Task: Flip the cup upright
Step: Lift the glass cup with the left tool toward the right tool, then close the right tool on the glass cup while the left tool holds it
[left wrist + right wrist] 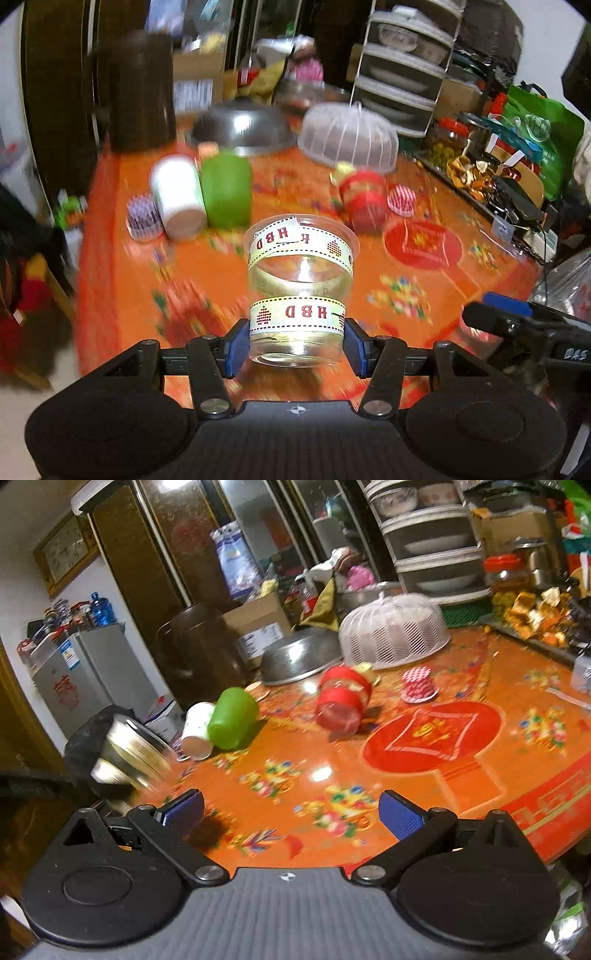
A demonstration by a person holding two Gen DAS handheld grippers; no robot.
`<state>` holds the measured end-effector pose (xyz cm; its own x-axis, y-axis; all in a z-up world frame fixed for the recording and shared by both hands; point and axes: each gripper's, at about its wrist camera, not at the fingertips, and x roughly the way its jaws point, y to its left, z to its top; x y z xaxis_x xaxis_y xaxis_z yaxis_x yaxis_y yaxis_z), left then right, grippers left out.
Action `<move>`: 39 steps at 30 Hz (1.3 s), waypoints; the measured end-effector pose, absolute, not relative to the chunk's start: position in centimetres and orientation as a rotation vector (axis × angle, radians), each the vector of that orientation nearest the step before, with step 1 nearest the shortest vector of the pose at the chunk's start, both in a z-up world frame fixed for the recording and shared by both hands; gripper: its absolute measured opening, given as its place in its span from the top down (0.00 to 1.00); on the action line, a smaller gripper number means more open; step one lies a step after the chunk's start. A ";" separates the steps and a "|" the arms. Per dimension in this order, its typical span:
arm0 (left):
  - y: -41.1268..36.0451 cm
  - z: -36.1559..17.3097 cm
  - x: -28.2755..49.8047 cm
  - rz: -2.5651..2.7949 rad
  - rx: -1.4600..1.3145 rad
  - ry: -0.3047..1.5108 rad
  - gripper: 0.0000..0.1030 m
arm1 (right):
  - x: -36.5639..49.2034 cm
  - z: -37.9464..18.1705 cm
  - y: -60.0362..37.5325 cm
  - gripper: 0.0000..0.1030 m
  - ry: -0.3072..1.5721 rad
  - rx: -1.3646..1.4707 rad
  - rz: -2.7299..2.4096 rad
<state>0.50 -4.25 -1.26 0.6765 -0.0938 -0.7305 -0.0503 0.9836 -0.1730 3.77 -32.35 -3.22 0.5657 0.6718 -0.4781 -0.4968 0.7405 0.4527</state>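
Note:
My left gripper (296,341) is shut on a clear plastic cup (300,284) with white "HBD" ribbon bands. It grips the cup near its base and holds it above the orange table (122,280), rim pointing away and slightly up. The same cup shows blurred at the left edge of the right wrist view (129,753). My right gripper (291,814) is open and empty, low over the table's near part. It also shows at the right in the left wrist view (495,314).
On their sides lie a white cup (179,197), a green cup (226,190) and a red-banded cup (364,201). Small patterned cups (402,199) (143,218) stand upside down. A steel bowl (243,127) and mesh food cover (349,134) sit behind. Clutter lines the right edge.

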 end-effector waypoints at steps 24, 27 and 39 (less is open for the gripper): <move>-6.5 -6.7 0.1 -0.069 -0.355 0.856 0.45 | 9.3 -4.3 -22.1 0.18 1.186 0.360 0.791; -6.4 -6.7 0.1 -0.069 -0.356 0.855 0.45 | 9.6 -4.4 -21.9 0.20 1.198 0.351 0.779; -6.6 -6.5 0.2 -0.073 -0.340 0.866 0.44 | 10.4 -4.8 -21.3 0.34 1.215 0.336 0.784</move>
